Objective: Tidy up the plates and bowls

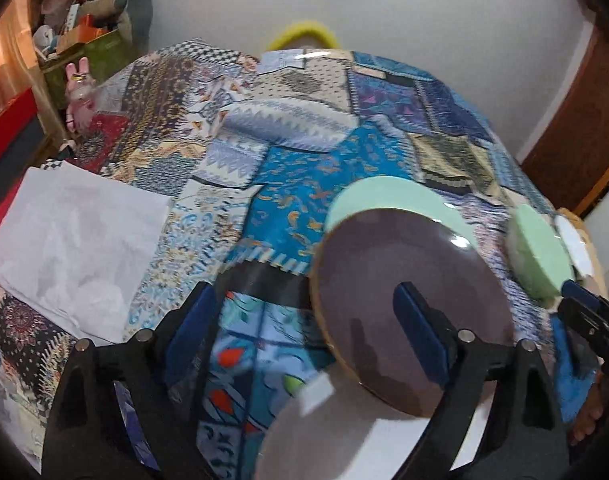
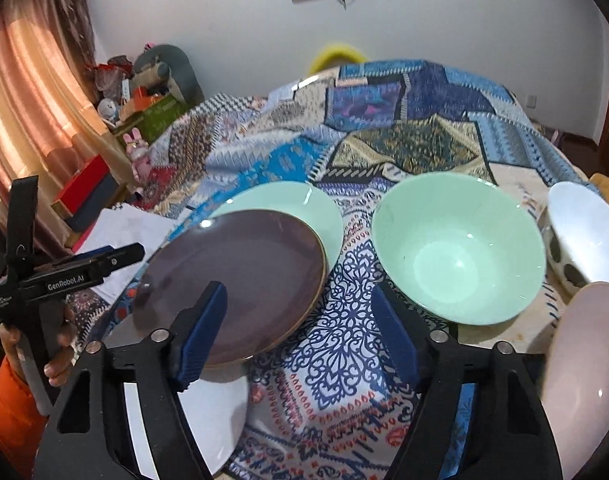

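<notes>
— On the patchwork cloth (image 2: pixel 344 360) we have the dishes spread out. Where does the purple plate (image 2: pixel 240 280) sit?
— We see it tilted, its far edge leaning on the mint plate (image 2: pixel 304 204) and its near edge over the white plate (image 2: pixel 208 412).
— And the bowls?
— We find the mint bowl (image 2: pixel 460 252) just right of the plates, upright on the cloth. The white bowl (image 2: pixel 584 232) with dark spots stands to its right, and a pale pink dish (image 2: pixel 584 360) is at the right edge, blurred.
— How do our grippers stand?
— We hold the right gripper (image 2: pixel 300 328) with its blue fingers spread wide and nothing between them. Its left finger (image 2: pixel 200 332) overlaps the purple plate's near edge; we cannot tell if it touches.
— And the left gripper (image 1: pixel 304 328)?
— We have it spread wide too, empty. In the right wrist view a hand (image 2: pixel 60 344) with an orange sleeve grips its handle beside the white paper (image 1: pixel 76 240)
</notes>
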`<move>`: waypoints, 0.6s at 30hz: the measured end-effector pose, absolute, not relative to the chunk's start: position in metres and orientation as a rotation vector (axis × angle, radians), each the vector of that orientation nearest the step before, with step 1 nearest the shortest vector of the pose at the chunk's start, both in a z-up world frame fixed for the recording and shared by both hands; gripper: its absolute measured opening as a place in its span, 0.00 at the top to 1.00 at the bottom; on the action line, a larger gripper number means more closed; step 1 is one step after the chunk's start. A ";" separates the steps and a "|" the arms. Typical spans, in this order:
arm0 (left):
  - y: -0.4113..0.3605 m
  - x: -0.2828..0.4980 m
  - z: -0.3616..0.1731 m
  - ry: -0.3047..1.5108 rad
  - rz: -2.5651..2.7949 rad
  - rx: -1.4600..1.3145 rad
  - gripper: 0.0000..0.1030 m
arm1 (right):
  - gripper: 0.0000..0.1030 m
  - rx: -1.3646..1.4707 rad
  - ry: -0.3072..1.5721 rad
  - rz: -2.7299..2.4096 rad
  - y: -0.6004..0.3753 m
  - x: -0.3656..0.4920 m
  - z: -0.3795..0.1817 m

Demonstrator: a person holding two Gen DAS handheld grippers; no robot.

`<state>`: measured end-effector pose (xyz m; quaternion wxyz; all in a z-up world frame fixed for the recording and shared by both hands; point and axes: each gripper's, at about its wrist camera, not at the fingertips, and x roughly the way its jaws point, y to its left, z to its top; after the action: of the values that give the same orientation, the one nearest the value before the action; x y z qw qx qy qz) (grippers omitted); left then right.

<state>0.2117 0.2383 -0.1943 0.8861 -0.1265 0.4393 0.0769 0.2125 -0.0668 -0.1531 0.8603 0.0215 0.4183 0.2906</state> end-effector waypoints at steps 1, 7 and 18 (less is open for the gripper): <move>0.241 0.215 -0.198 0.918 0.151 -0.268 0.12 | 0.36 0.040 0.886 0.605 -0.065 0.214 -0.156; 0.245 0.230 -0.212 0.980 0.068 -0.285 0.27 | 0.41 0.011 0.936 0.614 -0.055 0.221 -0.168; 0.239 0.244 -0.229 1.067 0.000 -0.282 0.59 | 0.63 0.027 1.058 0.662 -0.041 0.235 -0.189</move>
<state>0.2440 0.2387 -0.2293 0.8515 -0.1341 0.5070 0.0002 0.2352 -0.0414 -0.1894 0.8113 0.0126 0.4955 0.3100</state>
